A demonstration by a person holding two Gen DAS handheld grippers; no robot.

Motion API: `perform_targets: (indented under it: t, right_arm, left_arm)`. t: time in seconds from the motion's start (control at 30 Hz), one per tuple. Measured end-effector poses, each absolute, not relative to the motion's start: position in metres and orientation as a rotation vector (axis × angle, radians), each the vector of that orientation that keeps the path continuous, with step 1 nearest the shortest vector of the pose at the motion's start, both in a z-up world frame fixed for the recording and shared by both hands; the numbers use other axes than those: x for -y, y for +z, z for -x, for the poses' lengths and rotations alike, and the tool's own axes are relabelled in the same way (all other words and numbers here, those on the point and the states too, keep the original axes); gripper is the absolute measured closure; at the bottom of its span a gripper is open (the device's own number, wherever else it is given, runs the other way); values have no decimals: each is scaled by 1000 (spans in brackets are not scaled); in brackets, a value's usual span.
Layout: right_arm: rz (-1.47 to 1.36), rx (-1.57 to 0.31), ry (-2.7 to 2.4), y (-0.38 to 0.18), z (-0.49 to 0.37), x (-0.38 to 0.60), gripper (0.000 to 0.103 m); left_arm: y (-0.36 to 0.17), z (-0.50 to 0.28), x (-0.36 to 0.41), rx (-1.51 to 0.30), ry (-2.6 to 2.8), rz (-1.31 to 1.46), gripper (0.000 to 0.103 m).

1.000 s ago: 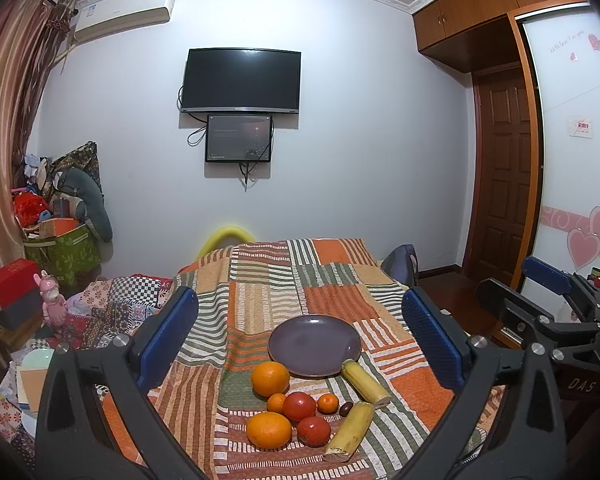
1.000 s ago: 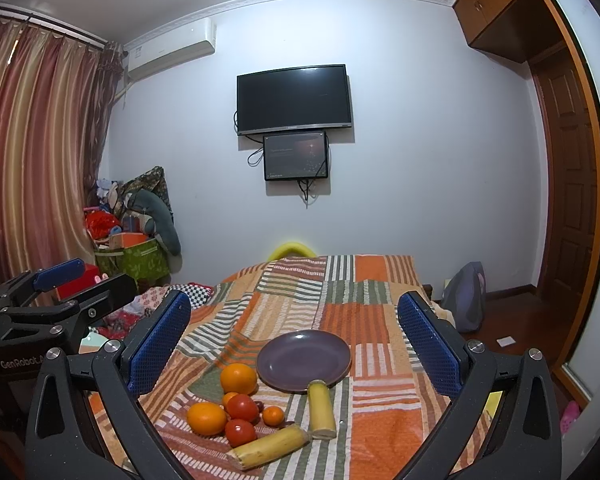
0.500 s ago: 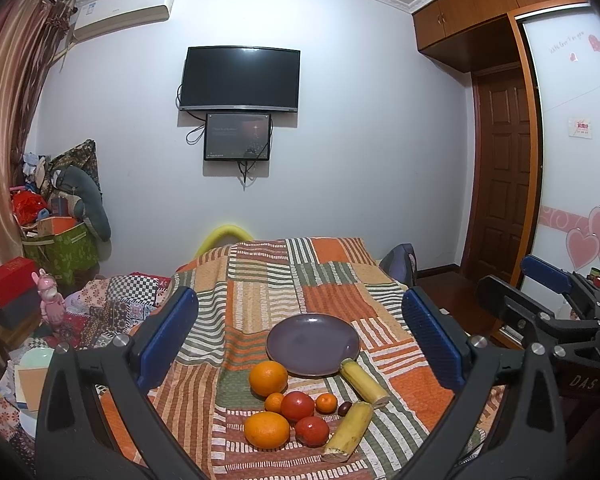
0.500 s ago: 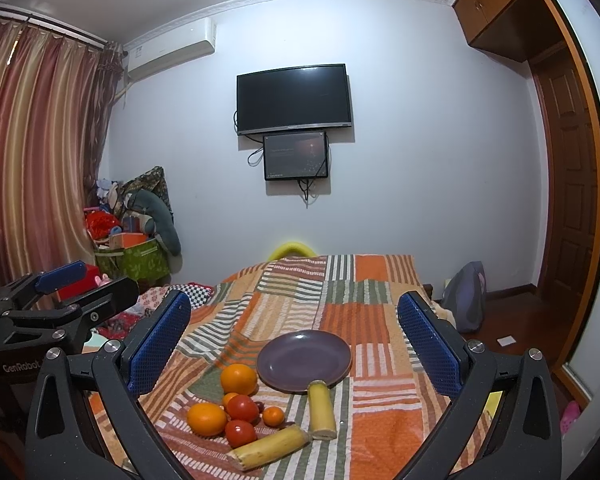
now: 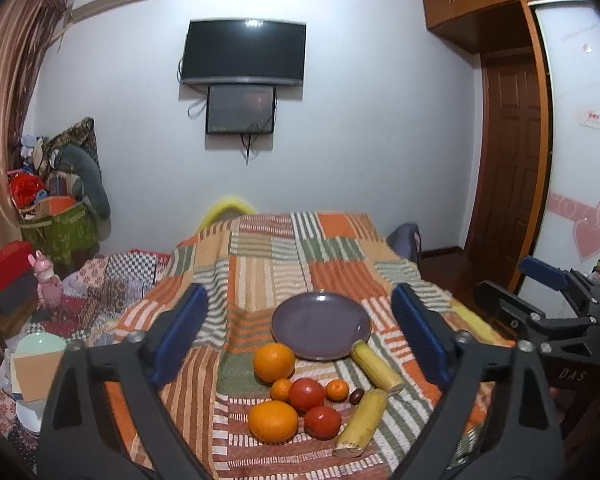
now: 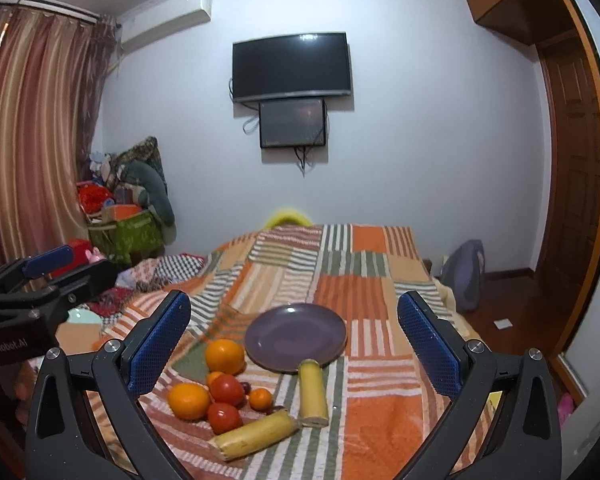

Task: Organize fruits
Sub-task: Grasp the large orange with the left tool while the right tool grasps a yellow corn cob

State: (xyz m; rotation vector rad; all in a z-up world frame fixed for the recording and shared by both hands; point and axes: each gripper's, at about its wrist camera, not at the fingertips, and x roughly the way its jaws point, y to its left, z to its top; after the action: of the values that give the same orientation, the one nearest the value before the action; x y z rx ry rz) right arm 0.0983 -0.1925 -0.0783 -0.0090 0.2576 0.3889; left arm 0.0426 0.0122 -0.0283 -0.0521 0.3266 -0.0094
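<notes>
Left gripper (image 5: 300, 320) was closing on nothing; right gripper (image 6: 294, 326) stood spread, also holding nothing. Fruits lay on the patchwork blanket (image 5: 260, 264) just before the purple plate (image 5: 321, 326) (nothing on it): oranges (image 5: 274, 362), tomatoes (image 5: 306, 395), a small dark fruit (image 5: 356, 396) hard to identify.

The far edge of the nearer tomato (image 6: 225, 417) hides behind the other tomato (image 6: 227, 389), which in turn covers most of a small orange (image 6: 215, 377). A dark little fruit (image 5: 356, 396) beside the yellow stalk pieces is too small to identify (a date or a grape, perhaps). The right gripper's (image 5: 556, 300) body runs off the left wrist view's right edge, and the left gripper's (image 6: 40, 276) body leaves the right wrist view at the left. A yellow object (image 5: 228, 208) behind the striped blanket (image 5: 260, 248) is blurred and mostly concealed.
</notes>
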Motion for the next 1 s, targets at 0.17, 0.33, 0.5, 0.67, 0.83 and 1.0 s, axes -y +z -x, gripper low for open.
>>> perform_targets:
  t: [0.17,0.33,0.5,0.67,0.83,1.0]
  right_arm:
    - [45,-321,389,-95,-117,194,16]
    - [59,-437,416,-119,-143,193,32]
    - [68,-557,437,-142,-171,190,46]
    - [63,-662,461,-167,-197,187,50]
    - [51,-742,477,-187,-216,183,52]
    - [56,-809,501,-204,-230,176,59]
  left_arm:
    - [-51,-71,-24,-420,-7,61,26]
    - [-81,-102,-38,-521,10,67,29]
    - [-112,-137,-51,-634,33,83,29]
    - [-141,-164,-57,-733,16,91,29]
    - [-169,-194,-59,-832,-18,103,29]
    - [-185,-216,-56,-881,-45,88,29]
